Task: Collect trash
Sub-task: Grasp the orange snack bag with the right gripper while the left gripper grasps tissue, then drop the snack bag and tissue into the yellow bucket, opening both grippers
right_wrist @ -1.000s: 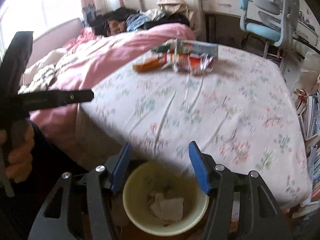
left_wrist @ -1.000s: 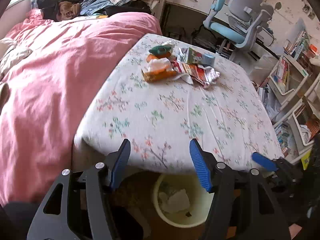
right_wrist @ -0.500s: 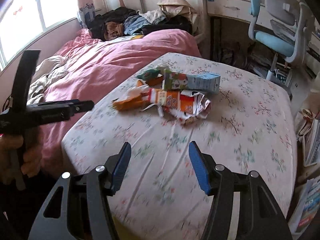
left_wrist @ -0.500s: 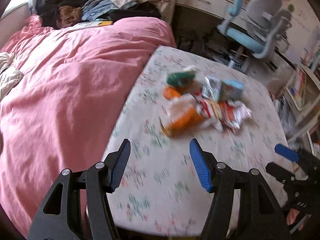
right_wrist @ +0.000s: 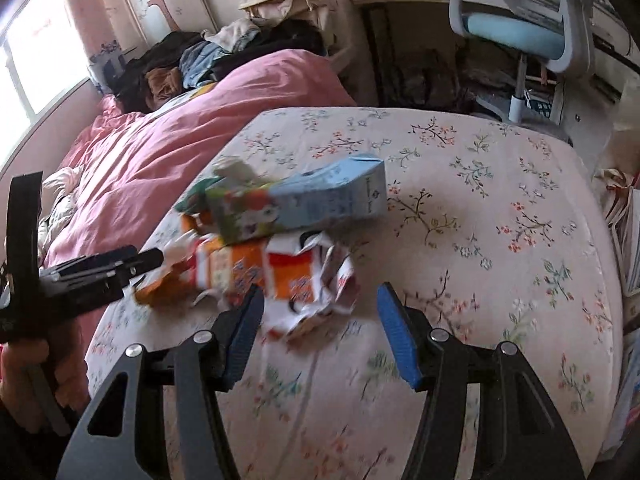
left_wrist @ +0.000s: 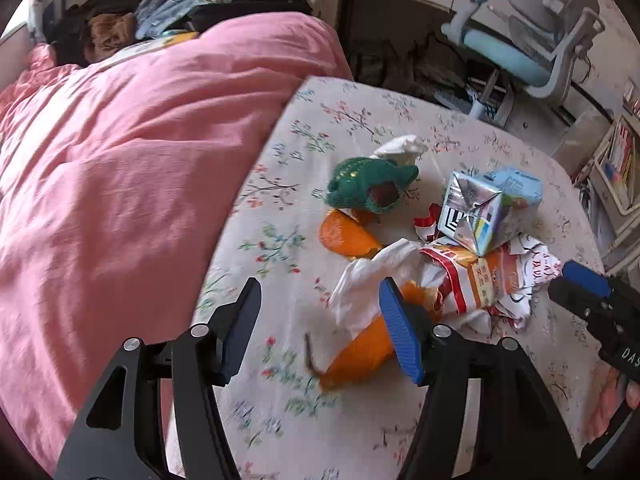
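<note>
We tilt both grippers down over the floral sheet (right_wrist: 480, 184); left gripper (left_wrist: 320, 332) spread, nothing gripped, by the orange wrapper (left_wrist: 360, 352); right gripper (right_wrist: 320, 332) spread, empty, near the trash pile (right_wrist: 280, 248) w/ carton (right_wrist: 312, 200).

Both wrist views tilt down, close — sharing the trash pile (left_wrist: 432, 248).

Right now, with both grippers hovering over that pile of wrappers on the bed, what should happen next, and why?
Probably lower the left gripper onto the orange wrapper and close. It is the nearest piece, lying loose on the flowered sheet, and both grippers are open and empty.
</note>
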Tool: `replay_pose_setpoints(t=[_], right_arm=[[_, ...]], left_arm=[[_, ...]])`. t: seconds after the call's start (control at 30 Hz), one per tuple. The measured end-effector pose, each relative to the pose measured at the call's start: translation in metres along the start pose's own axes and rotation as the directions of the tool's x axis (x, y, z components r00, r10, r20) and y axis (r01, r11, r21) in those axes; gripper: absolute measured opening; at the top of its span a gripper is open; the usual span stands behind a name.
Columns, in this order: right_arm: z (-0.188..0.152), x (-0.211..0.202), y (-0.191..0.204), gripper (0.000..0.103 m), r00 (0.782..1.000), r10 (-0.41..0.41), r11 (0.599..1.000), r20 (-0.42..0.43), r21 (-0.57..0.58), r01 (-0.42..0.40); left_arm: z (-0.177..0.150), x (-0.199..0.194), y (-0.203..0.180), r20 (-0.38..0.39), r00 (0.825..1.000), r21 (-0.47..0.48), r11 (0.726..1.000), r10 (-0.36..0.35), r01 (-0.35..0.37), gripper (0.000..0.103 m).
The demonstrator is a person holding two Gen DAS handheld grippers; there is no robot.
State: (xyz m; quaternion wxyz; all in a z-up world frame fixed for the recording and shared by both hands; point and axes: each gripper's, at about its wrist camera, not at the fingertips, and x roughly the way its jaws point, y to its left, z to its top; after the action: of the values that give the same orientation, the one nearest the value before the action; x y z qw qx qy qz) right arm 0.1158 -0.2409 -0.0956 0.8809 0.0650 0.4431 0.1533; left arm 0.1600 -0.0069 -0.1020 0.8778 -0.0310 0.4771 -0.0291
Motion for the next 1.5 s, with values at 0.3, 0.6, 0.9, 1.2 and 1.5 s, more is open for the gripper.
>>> replay_pose_setpoints(t=[0.3, 0.6, 0.9, 1.2, 1.5], right_arm=[[0.01, 0.021, -0.006, 0.013, 0.997, 0.049, 0.999, -0.057, 0.009, -0.049], [-0.006, -0.031, -0.007, 0.009, 0.999, 0.045, 0.999, 0.003, -0.011, -0.045], [-0.03, -0.081, -0.012, 0.009, 0.997, 0.041, 0.999, 0.063, 0.01, -0.042], [-0.066, -0.118, -0.003, 0.009, 0.994, 0.038, 0.999, 0.103, -0.002, -0.038], [-0.098, -0.146, 0.007, 0.009, 0.987, 0.048, 0.998, 0.152, -0.033, -0.043]], left_arm=[[0.006, 0.013, -0.013, -0.043, 0.997, 0.047, 0.996, -0.07, 0.072, 0.004], [0.004, -0.05, 0.014, 0.1, 0.986, -0.064, 0.988, -0.134, 0.14, 0.004], [-0.024, -0.096, 0.015, 0.18, 0.961, -0.061, 0.973, -0.207, 0.221, 0.004], [-0.076, -0.134, -0.004, 0.207, 0.944, 0.0, 0.965, -0.257, 0.262, 0.004], [-0.105, -0.165, -0.017, 0.244, 0.911, 0.071, 0.943, -0.333, 0.326, 0.004]])
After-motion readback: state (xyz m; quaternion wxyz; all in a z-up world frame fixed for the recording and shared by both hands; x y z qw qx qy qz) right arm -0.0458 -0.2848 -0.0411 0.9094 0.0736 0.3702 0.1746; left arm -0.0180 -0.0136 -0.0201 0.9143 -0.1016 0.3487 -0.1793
